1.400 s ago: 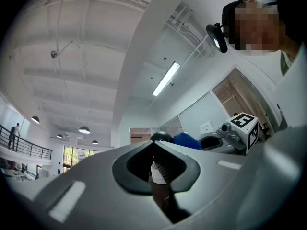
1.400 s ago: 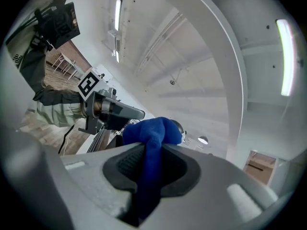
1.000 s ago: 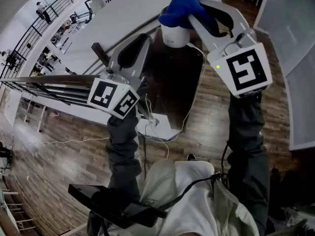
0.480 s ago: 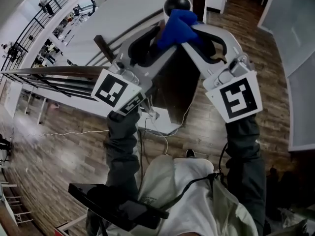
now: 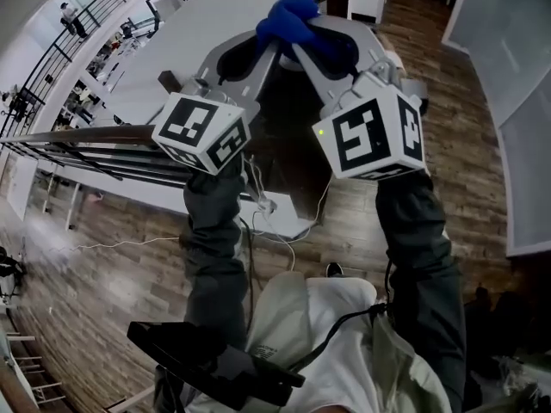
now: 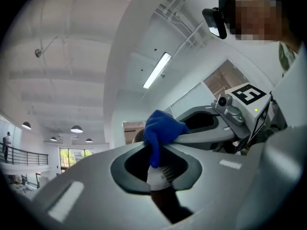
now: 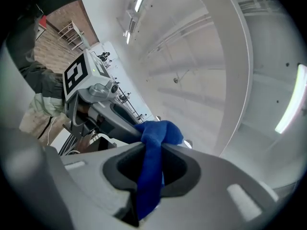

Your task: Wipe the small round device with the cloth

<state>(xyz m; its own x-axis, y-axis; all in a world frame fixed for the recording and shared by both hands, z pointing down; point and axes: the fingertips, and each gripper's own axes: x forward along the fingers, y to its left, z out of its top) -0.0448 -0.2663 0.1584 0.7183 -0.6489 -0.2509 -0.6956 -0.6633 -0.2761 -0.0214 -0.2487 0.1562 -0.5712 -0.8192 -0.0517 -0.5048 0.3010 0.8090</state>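
The small round device [image 6: 159,175], white with a perforated patch, sits between the jaws of my left gripper [image 6: 158,169], which are closing on it. The blue cloth [image 5: 291,20] is pinched in my right gripper [image 7: 153,152], which is shut on it. A bunched end of the cloth [image 6: 160,127] drapes over the top of the device, and a tail of the cloth [image 7: 149,181] hangs back through the right jaws. Both grippers are held up high with their tips together. In the head view the cloth hides the device, with the left gripper [image 5: 269,52] and right gripper [image 5: 301,46] meeting under it.
Below the grippers are a dark panel [image 5: 297,157], white cables [image 5: 267,209] and a wooden floor [image 5: 112,274]. A metal railing [image 5: 77,149] runs at the left beside a long white ledge [image 5: 172,50]. A black device [image 5: 207,368] hangs at the person's waist.
Both grippers have turned so their marker cubes face the head camera and sit closer together. The cloth has come down over the device, whose dark top showed half a second ago.
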